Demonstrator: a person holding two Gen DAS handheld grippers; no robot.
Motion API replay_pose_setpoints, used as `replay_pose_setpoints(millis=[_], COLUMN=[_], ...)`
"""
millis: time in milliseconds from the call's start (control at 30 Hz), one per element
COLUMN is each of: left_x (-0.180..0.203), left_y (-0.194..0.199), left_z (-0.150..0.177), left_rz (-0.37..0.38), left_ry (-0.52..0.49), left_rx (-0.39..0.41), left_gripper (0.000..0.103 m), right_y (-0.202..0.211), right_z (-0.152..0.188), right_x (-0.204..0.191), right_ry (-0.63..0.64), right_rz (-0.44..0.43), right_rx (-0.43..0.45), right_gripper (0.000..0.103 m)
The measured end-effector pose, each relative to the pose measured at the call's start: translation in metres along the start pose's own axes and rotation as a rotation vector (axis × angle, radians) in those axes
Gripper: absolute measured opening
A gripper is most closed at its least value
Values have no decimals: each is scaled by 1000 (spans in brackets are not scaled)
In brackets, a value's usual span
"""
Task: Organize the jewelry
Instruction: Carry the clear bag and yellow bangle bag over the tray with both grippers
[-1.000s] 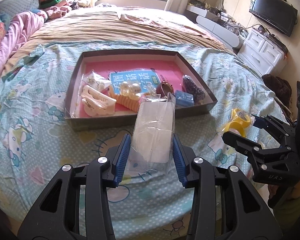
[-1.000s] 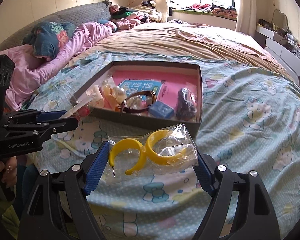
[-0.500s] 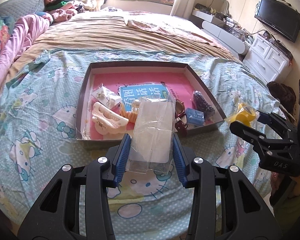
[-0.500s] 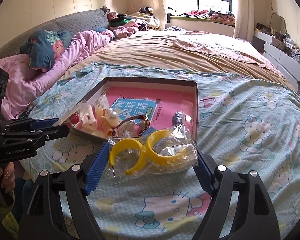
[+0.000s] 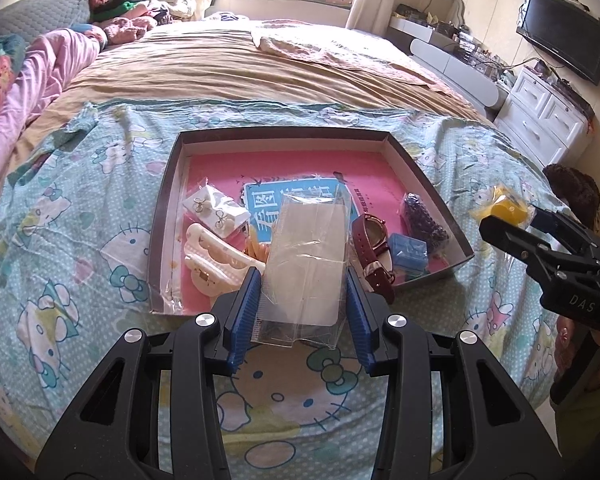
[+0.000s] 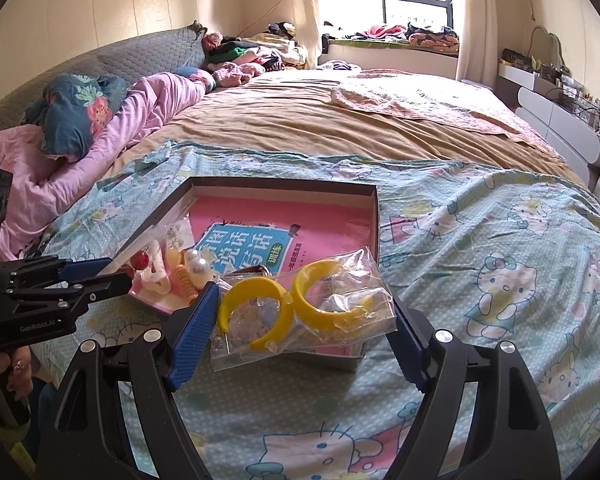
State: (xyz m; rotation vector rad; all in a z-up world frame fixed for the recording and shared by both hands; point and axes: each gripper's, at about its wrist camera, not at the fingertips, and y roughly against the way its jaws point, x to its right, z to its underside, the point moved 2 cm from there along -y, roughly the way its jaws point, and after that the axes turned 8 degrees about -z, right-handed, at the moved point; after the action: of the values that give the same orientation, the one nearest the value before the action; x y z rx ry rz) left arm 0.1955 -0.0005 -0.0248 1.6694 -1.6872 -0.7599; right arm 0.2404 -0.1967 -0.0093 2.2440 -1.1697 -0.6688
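Two grippers report loaded. My left gripper [image 5: 306, 290] has its jaws closed on a clear plastic packet [image 5: 306, 264], held above the near edge of the tray [image 5: 162, 216] on the bed [image 5: 80, 208]. My right gripper [image 6: 300, 320] clamps a bag of yellow hoop earrings [image 6: 300, 304] over the tray's near right corner.

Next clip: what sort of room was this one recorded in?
A lived-in bedroom: a large bed with a cartoon-cat sheet, pillows at its head, and a wall-mounted TV above a white dresser.
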Motion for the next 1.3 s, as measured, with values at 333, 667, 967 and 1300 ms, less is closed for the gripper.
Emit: replay_pose_setpoints(millis=[333, 667, 967, 1300], left_x=[4, -2, -11, -21], left_y=[-14, -31, -45, -54], left_z=[-6, -11, -9, -8], left_rz=[-6, -26, -39, -51], left_ry=[-23, -29, -22, -2], left_rx=[-13, -28, -45, -56], left_gripper=[33, 33, 33, 34], right_y=[-9, -29, -51, -67], right_z=[-12, -23, -24, -19], right_x=[6, 7, 0, -2], right_ry=[9, -2, 13, 7], right_rz=[14, 9, -1, -9], right_rx=[5, -3, -38, -78], right_gripper=[78, 78, 78, 78])
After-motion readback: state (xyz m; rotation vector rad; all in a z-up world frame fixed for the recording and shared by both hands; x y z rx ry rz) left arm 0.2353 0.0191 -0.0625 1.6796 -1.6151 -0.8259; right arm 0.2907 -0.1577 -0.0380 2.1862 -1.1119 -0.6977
